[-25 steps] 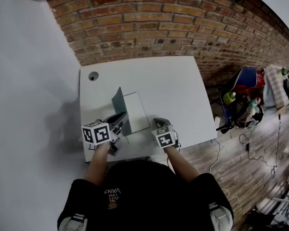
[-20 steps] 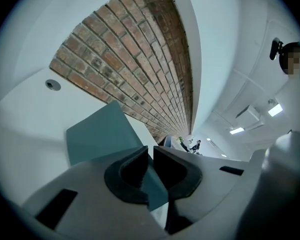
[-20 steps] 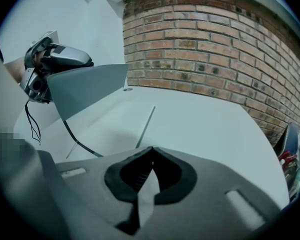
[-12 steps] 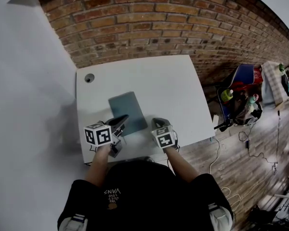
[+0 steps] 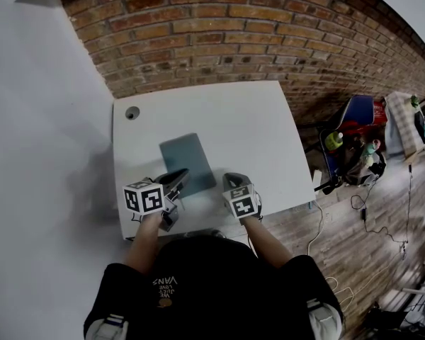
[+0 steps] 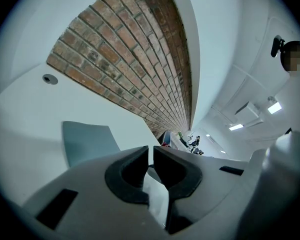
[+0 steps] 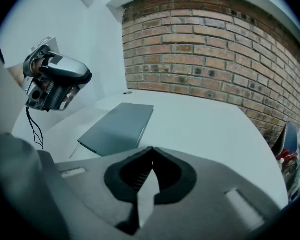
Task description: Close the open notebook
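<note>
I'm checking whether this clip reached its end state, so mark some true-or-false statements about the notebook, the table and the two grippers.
1. The notebook lies closed and flat on the table. True.
2. The right gripper grips the notebook. False: its jaws are together, empty, short of the notebook.
3. A round hole sits in the table near the brick wall. True.
4. A pen lies on the notebook's cover. False: the cover is bare.
5. The left gripper clamps the notebook's cover. False: nothing is between its jaws.
</note>
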The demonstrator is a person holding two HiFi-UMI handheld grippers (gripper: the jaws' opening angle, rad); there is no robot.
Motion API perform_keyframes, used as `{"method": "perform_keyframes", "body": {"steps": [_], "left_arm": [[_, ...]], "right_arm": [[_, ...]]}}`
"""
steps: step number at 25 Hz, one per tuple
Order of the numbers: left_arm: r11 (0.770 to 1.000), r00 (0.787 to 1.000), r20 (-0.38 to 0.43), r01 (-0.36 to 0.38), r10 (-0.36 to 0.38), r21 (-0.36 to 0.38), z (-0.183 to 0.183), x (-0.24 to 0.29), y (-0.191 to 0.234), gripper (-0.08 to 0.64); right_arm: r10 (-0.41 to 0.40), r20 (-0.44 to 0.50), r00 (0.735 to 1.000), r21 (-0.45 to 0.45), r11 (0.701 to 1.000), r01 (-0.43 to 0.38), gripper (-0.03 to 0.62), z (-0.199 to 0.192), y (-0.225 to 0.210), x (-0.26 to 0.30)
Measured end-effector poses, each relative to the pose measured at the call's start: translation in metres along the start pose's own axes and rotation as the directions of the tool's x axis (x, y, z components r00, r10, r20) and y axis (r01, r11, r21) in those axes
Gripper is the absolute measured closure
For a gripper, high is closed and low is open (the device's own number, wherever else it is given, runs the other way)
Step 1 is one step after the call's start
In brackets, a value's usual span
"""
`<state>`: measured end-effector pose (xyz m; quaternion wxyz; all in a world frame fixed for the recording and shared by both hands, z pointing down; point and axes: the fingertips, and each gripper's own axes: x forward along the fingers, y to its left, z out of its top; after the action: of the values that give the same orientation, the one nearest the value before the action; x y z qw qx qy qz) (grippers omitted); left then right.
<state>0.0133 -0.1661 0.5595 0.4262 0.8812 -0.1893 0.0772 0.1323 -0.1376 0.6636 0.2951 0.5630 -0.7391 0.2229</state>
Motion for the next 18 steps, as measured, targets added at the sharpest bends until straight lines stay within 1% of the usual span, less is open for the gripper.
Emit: {"method": "perform_keyframes", "body": {"steps": [6, 13, 18], "left_arm": [[0.998, 0.998, 0.043, -0.057, 0.056, 0.038, 0.007, -0.009, 0.001, 0.526], [0.988, 0.988, 0.098, -0.125, 0.116, 0.095, 0.012, -0.024, 0.0, 0.526], [0.975, 0.971, 0.186, -0.174, 0.147, 0.139, 0.021, -0.039, -0.002, 0.528]], "right_arm": [[0.003, 0.036, 0.999, -0.008, 1.0, -0.003, 0.594, 0.014, 0.0, -0.008], [0.007, 0.101, 0.995, -0.016, 1.0, -0.005, 0.594, 0.035, 0.002, -0.023], [0.022, 0.182, 0.983, -0.024, 1.0, -0.018, 0.595, 0.061, 0.008, -0.037]]}}
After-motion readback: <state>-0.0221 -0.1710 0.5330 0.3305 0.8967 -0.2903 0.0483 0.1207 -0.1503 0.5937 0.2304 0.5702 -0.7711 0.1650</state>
